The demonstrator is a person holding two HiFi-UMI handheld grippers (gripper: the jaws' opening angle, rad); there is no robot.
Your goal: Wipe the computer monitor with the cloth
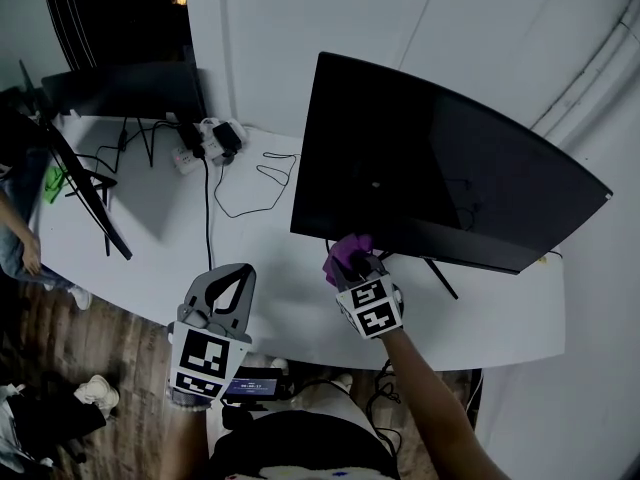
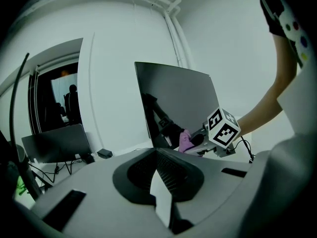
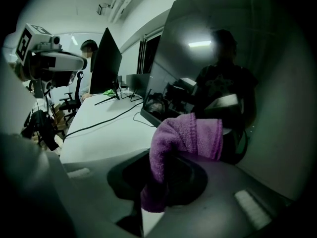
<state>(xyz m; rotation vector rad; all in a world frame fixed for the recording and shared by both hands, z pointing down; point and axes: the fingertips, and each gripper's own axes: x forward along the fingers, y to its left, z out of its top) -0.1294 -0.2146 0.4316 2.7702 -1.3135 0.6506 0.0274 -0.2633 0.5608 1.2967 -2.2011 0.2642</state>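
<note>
The large dark computer monitor (image 1: 440, 168) stands tilted on the white table (image 1: 300, 308), against the wall. My right gripper (image 1: 352, 268) is shut on a purple cloth (image 1: 347, 255), held just under the screen's lower left corner. In the right gripper view the cloth (image 3: 185, 135) drapes over the jaws beside the glossy screen (image 3: 223, 58); I cannot tell if it touches. My left gripper (image 1: 240, 273) hovers over the table's front edge, left of the monitor, jaws shut and holding nothing. From the left gripper view the cloth (image 2: 186, 142) shows in front of the monitor (image 2: 178, 98).
A second monitor (image 1: 85, 183) stands edge-on at the table's left, and a dark screen (image 1: 120, 88) sits at the back. A power strip with adapters (image 1: 210, 143) and loose cables (image 1: 250, 193) lie between them. A person (image 1: 15, 238) sits at far left. A stand leg (image 1: 440, 278) reaches forward.
</note>
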